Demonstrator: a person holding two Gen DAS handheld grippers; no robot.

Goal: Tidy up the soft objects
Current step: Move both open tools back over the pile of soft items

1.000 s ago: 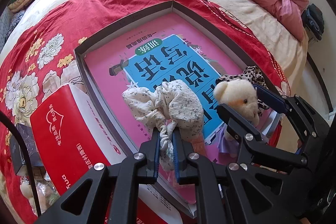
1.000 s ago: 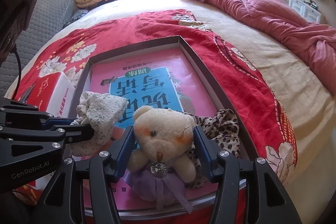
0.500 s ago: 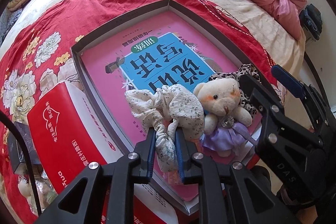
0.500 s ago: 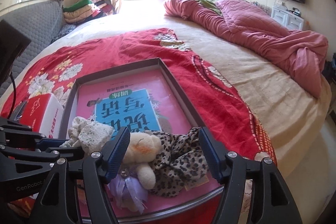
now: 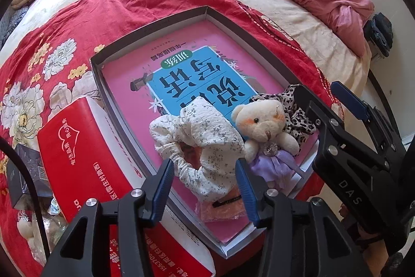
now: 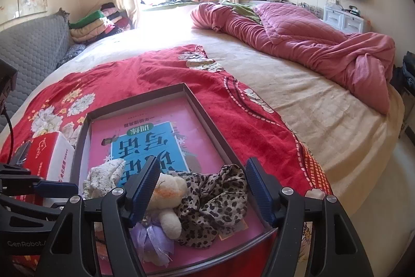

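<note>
both grippers are wide open now and hold nothing. left gripper just let go of the white scrunchie, right in front of it in the tray. beside it sits the teddy bear, dropped by the right gripper, then the leopard scrunchie. all three look put away.

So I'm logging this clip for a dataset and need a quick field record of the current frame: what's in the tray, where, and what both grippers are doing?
container: shallow grey tray on a red floral blanket
tray liner: pink book with a blue panel
white floral scrunchie: in the tray, near end, between the open fingers of the left gripper, not clamped
teddy bear: in the tray, beside the white scrunchie
leopard scrunchie: against the bear, under the right gripper
right gripper: open, holding nothing
beside tray: red and white box
</note>
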